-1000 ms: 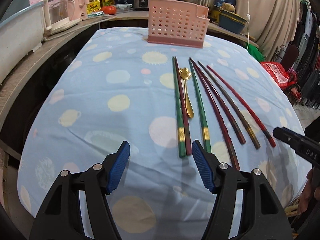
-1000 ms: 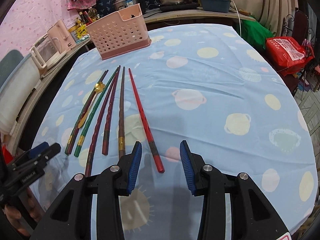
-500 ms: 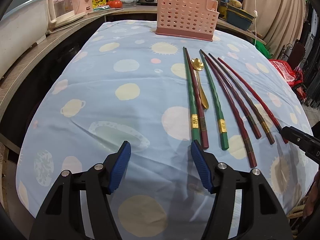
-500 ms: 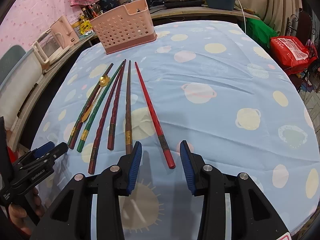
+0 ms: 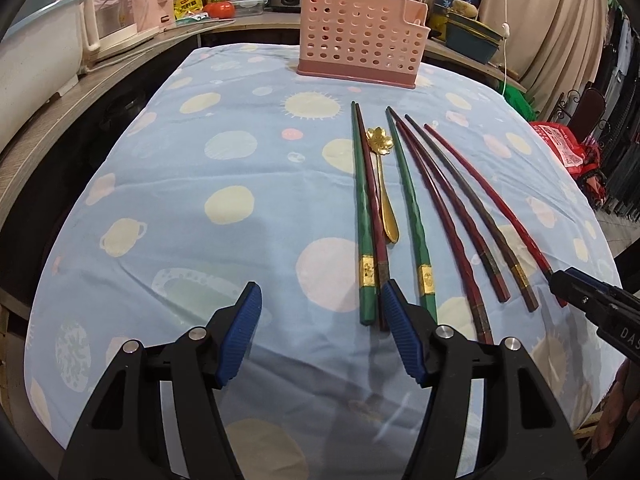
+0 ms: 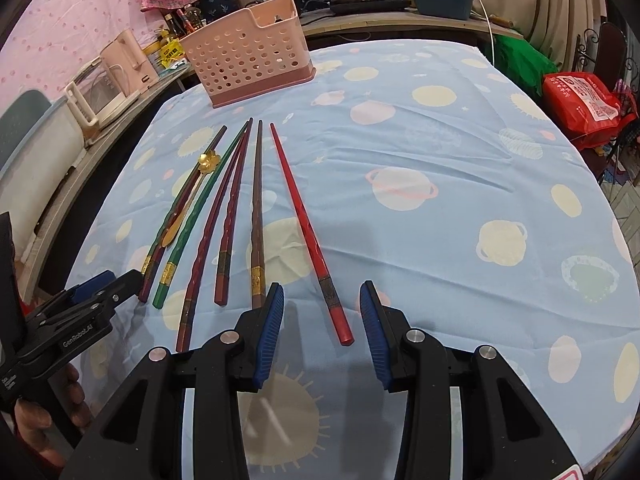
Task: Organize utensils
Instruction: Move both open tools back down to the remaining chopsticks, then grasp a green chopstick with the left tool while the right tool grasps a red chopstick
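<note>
tablecloth (image 5: 224, 184): soft matt printed cloth, lightly creased | caddy (image 5: 360, 36): pink perforated plastic, dull sheen | spoon (image 5: 386, 200): glossy gold-toned metal | chopsticks (image 6: 310, 228): glossy lacquered look, faceted, gilt bands | left tongs (image 5: 320, 320): matt black plastic, ribbed blue pads (image 5: 246, 336), metal rivets

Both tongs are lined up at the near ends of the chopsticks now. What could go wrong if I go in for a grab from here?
1. The leftmost green chopstick touches a dark red chopstick, with the gold spoon right beside them; the open left tongs may catch several.
2. The bright red chopstick sits between the open right tongs, but lies flat on soft cloth, so the fingers may snag fabric.
3. The pink basket is far away; a thin stick could slip during the carry.
</note>
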Motion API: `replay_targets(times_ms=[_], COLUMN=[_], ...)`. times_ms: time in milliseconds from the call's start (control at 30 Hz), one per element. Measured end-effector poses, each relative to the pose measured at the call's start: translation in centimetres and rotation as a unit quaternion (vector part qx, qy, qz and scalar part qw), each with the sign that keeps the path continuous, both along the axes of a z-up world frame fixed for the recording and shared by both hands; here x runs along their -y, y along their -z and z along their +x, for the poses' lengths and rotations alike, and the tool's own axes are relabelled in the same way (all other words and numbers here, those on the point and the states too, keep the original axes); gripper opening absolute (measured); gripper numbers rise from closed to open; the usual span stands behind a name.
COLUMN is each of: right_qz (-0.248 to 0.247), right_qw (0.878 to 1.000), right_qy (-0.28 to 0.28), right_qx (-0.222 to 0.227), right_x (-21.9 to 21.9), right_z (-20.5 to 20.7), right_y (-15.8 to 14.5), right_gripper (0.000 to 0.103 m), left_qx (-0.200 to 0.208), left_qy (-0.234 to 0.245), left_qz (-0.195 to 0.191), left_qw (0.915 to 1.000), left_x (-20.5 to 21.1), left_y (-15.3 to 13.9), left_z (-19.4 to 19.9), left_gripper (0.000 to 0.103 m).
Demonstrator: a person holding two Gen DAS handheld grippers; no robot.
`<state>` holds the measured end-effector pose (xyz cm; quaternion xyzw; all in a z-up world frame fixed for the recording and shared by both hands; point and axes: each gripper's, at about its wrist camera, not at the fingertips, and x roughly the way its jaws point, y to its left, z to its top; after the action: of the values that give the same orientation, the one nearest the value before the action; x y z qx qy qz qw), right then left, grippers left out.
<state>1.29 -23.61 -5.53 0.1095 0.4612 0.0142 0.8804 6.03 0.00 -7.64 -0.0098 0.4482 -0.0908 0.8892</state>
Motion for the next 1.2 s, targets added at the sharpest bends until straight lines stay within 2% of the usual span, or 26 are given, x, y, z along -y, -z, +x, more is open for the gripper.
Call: replay_targets(times_ms=[133,200,433,567,633,733,800,900,1067,1200], right_qz=[0.0,0.0,0.001,0.002,0.001,0.0,-0.002,-0.009,-0.022,-0.039], right_qw=[1.0,1.0,1.0,1.0,1.0,1.0,1.0,1.0,1.0,0.999], right_qy=[-0.002,-0.001,0.001,0.001,0.001,-0.001,-0.002,-0.003,-0.007,-0.012], right_qx=[0.0,0.0,-0.001,-0.003,-0.004,-0.005,-0.005,-0.004,-0.004,-0.002], right_x=[0.0,0.0,0.1,0.2,0.2,0.2,0.1,0.0,-0.3,-0.5], right_z=[0.1,0.3,0.7,1.0,1.1,1.2,1.2,1.2,1.2,1.1], right_y=[0.0,0.1,0.3,0.4,0.5,0.6,0.6,0.6,0.8,0.9], right_gripper=[0.039,0.039,0.039,0.039,0.039,0.039,0.039,0.037,0.028,0.016], left_qx=[-0.001,-0.001,0.001,0.011,0.011,0.012,0.011,0.007,0.002,-0.008], left_qy=[-0.005,-0.008,-0.008,-0.002,-0.004,-0.006,-0.006,-0.001,0.003,0.0], left_qz=[-0.001,0.001,0.005,0.038,0.034,0.031,0.025,0.015,0.0,-0.022], left_qw=[1.0,1.0,1.0,0.9992,0.9993,0.9994,0.9996,0.9999,1.0,0.9997], left_x=[-0.1,-0.3,-0.4,0.7,0.7,0.5,0.2,-0.1,-0.5,-1.0], left_y=[0.1,0.1,0.2,0.6,0.6,0.4,0.3,0.3,0.2,0.2], left_z=[0.5,0.7,0.9,1.0,1.2,1.4,1.5,1.5,1.4,1.3], left_gripper=[0.059,0.054,0.053,0.053,0.053,0.041,0.027,0.012,0.009,0.007])
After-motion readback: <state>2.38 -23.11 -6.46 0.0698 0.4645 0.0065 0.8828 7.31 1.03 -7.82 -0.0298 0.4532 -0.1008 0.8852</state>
